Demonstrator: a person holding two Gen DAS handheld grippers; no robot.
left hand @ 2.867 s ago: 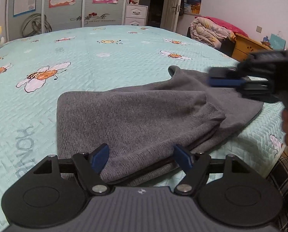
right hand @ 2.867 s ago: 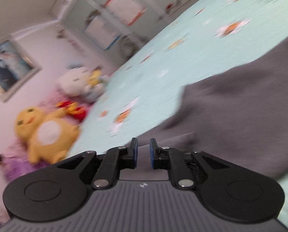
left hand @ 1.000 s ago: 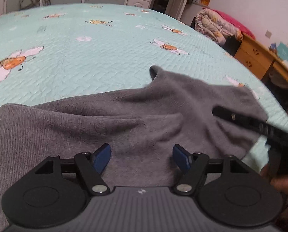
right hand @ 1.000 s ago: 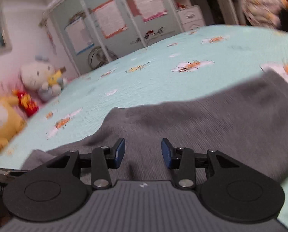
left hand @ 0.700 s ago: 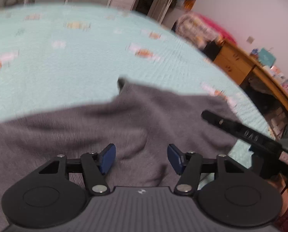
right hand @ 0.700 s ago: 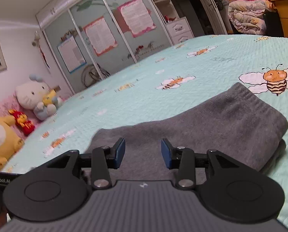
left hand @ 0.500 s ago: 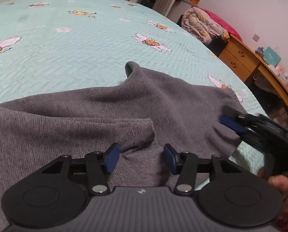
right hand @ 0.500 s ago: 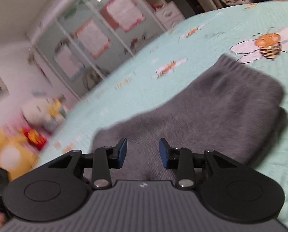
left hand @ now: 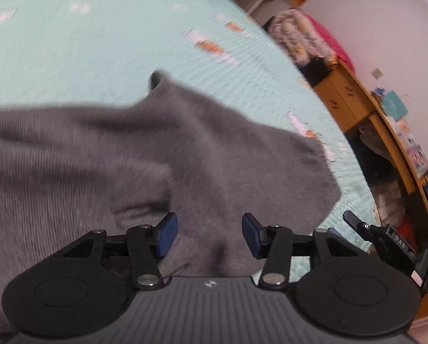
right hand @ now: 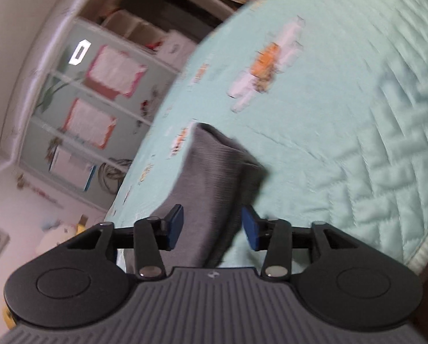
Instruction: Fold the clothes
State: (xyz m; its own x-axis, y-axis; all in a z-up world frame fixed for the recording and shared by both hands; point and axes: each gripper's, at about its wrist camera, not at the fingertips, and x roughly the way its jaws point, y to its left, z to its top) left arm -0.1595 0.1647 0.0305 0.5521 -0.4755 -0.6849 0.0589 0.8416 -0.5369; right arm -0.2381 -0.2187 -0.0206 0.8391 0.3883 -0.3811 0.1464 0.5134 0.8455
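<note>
Grey knit garment (left hand: 105,166): soft ribbed cloth, lying partly doubled over itself on the mint quilted bed (left hand: 70,43). Position: directly ahead of and beneath the left gripper (left hand: 209,236), spreading away to its left and forward; a narrow tip (left hand: 156,77) points off at the far end.

Left gripper: jaws standing apart, blue pads either side of a raised wrinkle, nothing pinched between them. Cloth fills the whole gap and runs on past both pads.

Right gripper (right hand: 212,226): jaws likewise parted, holding nothing. In the right wrist view, a narrow band of the same garment (right hand: 211,172) runs straight ahead from between the pads, long axis in line with the fingers, ending in a ribbed cuff-like edge (right hand: 214,134). Bare bed lies to its right. This view is tilted and blurred.

Relation of the two: the right gripper's fingers (left hand: 357,223) appear at the lower right of the left wrist view, just beyond the garment's rounded right-hand corner (left hand: 323,177).

Judgement: both grippers sit over cloth, so either can take hold; the right is nearer the end of the garment. Layers already lie one on another, which fits a fold part-made or one being smoothed; the pictures do not settle which.

Handling: limp, thick knit; likely to sag and drag its under-layer when lifted.
</note>
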